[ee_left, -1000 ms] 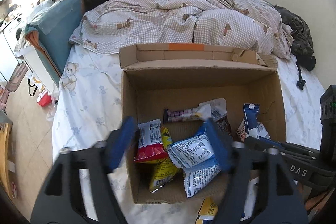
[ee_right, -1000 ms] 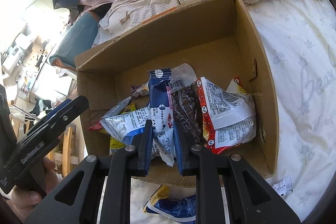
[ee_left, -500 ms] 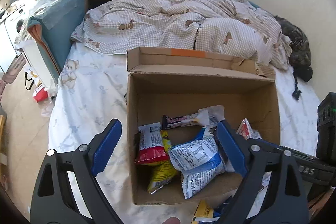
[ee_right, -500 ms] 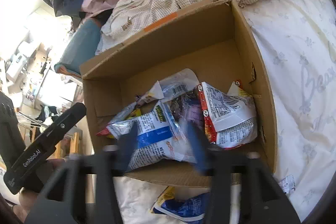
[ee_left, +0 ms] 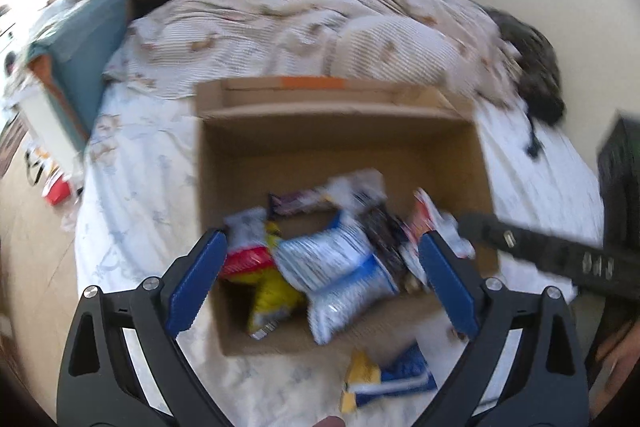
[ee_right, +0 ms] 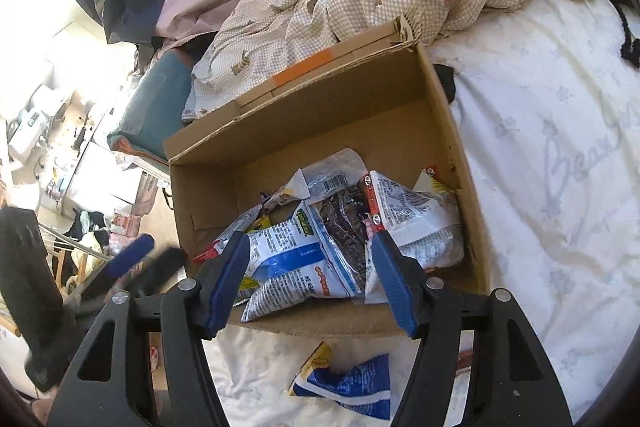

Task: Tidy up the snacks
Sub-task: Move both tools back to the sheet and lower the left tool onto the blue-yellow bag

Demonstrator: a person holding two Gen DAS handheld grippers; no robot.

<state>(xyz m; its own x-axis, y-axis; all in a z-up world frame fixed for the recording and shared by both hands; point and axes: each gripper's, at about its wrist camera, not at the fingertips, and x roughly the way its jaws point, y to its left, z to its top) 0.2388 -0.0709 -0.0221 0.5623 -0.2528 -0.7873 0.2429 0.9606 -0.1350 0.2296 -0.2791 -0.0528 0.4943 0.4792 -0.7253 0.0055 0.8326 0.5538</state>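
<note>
Your right gripper (ee_right: 308, 279) stands half wide, empty. Your left gripper (ee_left: 324, 283), jaws just opened wide, holds nothing. Snack packets (ee_right: 296, 259) fill the cardboard box (ee_right: 452, 131) mid-frame.

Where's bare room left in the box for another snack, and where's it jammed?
Free: the cardboard box floor along its far wall, behind the packets, and the near-left corner beside the yellow packet. Crowded: the near-right half, where the blue-white packet, dark packet and red-edged packet overlap. Both grippers are open.
</note>
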